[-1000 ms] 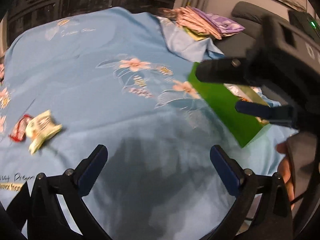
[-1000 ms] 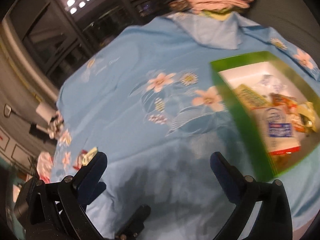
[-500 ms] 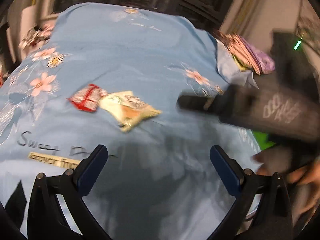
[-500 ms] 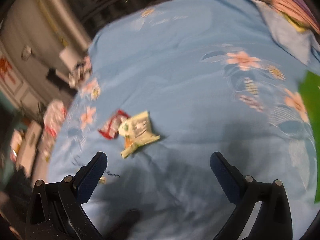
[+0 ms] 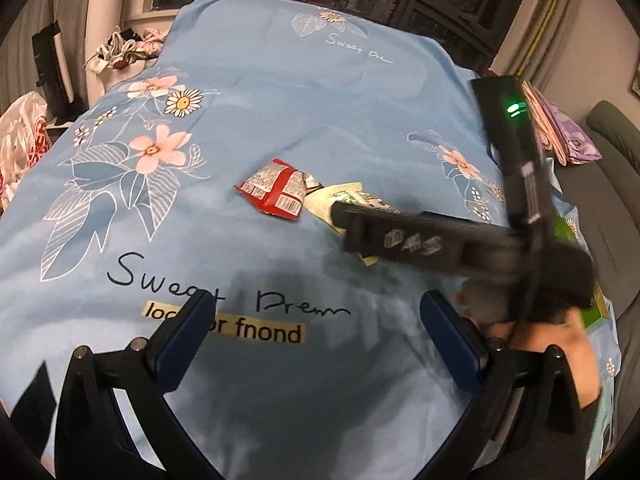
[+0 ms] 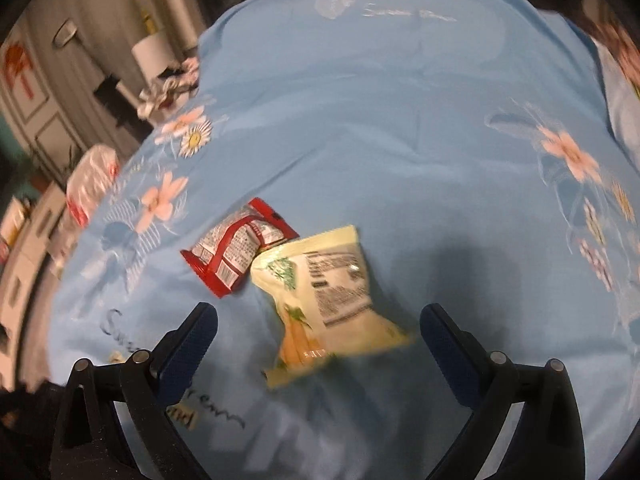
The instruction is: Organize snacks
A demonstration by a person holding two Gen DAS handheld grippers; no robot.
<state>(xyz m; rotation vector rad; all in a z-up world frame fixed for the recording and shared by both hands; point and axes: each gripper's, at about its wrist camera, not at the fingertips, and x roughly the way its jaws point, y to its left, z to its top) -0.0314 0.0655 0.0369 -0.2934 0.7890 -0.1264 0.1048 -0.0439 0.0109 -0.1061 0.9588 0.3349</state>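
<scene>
A red snack packet (image 5: 276,192) and a pale yellow snack packet (image 5: 344,200) lie touching on the blue flowered sheet (image 5: 260,92). In the right wrist view the yellow packet (image 6: 324,296) sits just ahead of and between the open fingers of my right gripper (image 6: 318,332), with the red packet (image 6: 236,252) to its left. My left gripper (image 5: 316,320) is open and empty, nearer than the packets. In the left wrist view the right gripper's body (image 5: 420,240) reaches over the yellow packet and hides part of it.
A green box edge (image 5: 592,312) shows at the right behind the right hand. Folded cloths (image 5: 560,132) lie at the far right by a grey sofa (image 5: 612,160). Plastic bags (image 5: 24,140) and clutter lie off the bed's left side.
Both grippers swung left from the green box toward the two packets. The right gripper has come close over the yellow packet. Both stay open.
</scene>
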